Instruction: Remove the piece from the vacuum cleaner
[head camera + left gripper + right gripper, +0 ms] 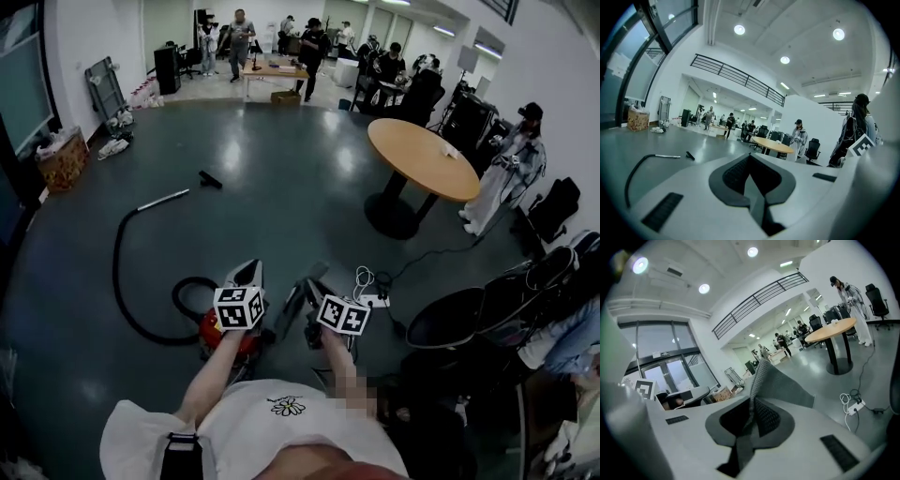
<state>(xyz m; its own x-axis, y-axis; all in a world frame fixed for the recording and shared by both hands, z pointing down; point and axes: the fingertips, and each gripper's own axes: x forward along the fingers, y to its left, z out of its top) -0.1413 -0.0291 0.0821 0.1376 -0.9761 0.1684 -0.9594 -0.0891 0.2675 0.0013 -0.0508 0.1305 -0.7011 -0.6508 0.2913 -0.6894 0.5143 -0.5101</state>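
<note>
The red vacuum cleaner (223, 336) sits on the floor just below my hands, with its black hose (122, 281) looping off to the left. Its metal wand (164, 199) and black nozzle (210, 178) lie farther out on the floor. My right gripper (756, 405) is shut on a thin grey mesh piece (783, 381), which is lifted clear of the cleaner and sticks out past the jaws (314, 274). My left gripper (750, 158) is raised beside it, shut with nothing between its pads. The wand (665, 156) also shows in the left gripper view.
A round wooden table (422, 155) stands ahead to the right, with a person (511, 167) beside it. A power strip with white cable (370, 292) lies near my right hand. Black office chairs (450, 319) crowd the right side. More people and desks fill the far end.
</note>
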